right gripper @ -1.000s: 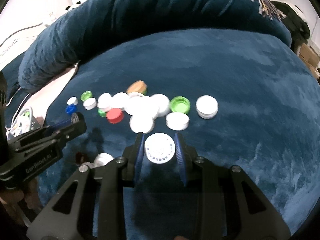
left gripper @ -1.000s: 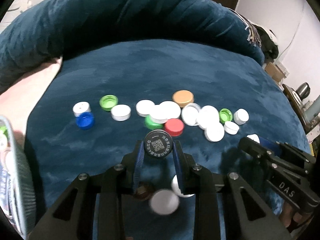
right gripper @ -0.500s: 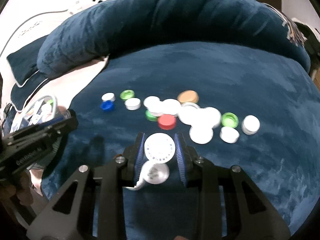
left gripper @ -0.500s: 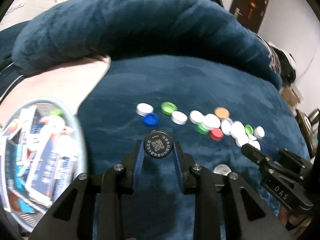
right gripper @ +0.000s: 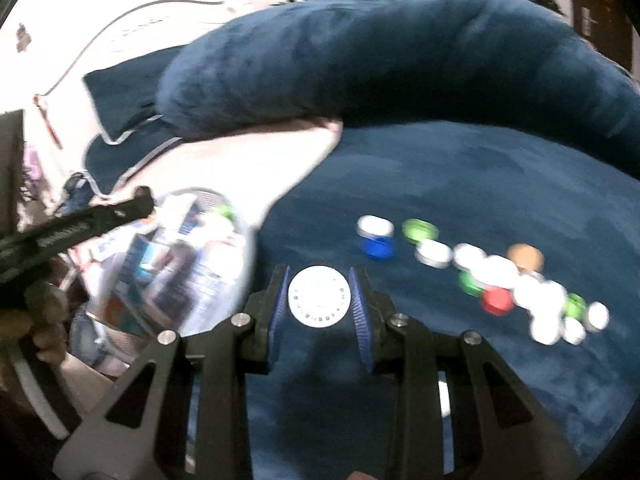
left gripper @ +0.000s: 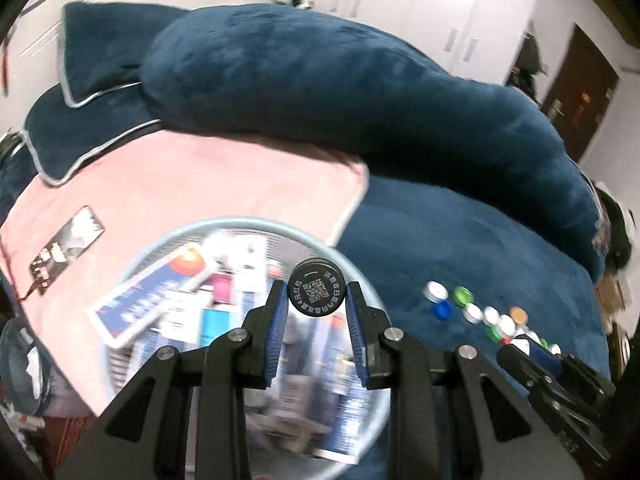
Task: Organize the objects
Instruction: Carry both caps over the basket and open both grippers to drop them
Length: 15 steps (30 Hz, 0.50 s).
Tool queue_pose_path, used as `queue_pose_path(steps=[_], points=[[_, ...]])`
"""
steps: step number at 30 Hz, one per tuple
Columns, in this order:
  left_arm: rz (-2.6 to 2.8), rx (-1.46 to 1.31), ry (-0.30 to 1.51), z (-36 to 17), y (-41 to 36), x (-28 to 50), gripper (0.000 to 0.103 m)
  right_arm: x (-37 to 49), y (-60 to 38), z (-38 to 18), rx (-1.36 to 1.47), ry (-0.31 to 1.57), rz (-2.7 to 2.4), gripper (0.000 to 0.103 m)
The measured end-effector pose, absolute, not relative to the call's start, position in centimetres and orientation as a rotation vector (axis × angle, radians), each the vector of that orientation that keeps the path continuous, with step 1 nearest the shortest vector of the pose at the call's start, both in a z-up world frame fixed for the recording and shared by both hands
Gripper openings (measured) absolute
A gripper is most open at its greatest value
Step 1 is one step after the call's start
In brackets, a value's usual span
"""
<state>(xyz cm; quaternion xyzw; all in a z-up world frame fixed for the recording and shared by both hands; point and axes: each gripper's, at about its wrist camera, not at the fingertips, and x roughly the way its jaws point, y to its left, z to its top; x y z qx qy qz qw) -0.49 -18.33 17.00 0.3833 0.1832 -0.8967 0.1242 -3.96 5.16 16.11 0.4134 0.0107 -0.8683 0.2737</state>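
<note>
Judging by the layout, the sorting is only partly done: a black round cap printed with a code (left gripper: 317, 293) is pinched between the closed-in jaws of the left gripper (left gripper: 317, 308) above a pale round basket of packets (left gripper: 256, 224), while a white ridged cap (right gripper: 319, 297) is clamped likewise in the right gripper (right gripper: 319, 300). A row of mixed plastic caps (right gripper: 480, 272) is left on the dark blue plush bed cover (right gripper: 460, 184), near its middle. A pink sheet (left gripper: 192, 184) and a long blue bolster (left gripper: 340, 92) are seen beyond, below white cupboards.

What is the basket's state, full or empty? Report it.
Filled, though how full I cannot tell. In the left wrist view the basket holds blurred boxes and packets; the left tool holds a black cap above it.
</note>
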Motion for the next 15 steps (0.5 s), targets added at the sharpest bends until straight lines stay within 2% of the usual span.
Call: queue_pose_path(steps=[8, 9, 10, 11, 12, 13, 15], points=[[-2.550, 1.088, 0.633, 16.4, -23.3, 0.0, 0.030, -4.6, -4.5, 18.8, 1.081, -0.031, -2.151, 0.032], [-2.550, 1.083, 0.641, 16.2, -23.5, 0.2, 0.032, -5.0, -5.1, 18.9, 1.089, -0.060, -2.121, 0.032], [-2.543, 1.083, 0.641, 16.0, -23.7, 0.4, 0.049, -5.3, -5.5, 18.9, 1.100, -0.091, -2.093, 0.040], [-2.534, 1.078, 0.637, 15.8, -23.9, 0.6, 0.075, -5.5, -5.8, 18.8, 1.115, -0.109, -2.086, 0.049], [-2.531, 1.069, 0.630, 15.8, -23.9, 0.8, 0.086, -5.6, -5.7, 18.8, 1.117, -0.121, -2.097, 0.070], [-2.533, 1.050, 0.616, 15.9, -23.9, 1.1, 0.095, -5.4, -5.2, 18.8, 1.106, -0.134, -2.103, 0.083], [-2.538, 1.032, 0.580, 16.1, -23.6, 1.4, 0.101, -5.2, -4.5, 18.7, 1.101, -0.134, -2.119, 0.092]])
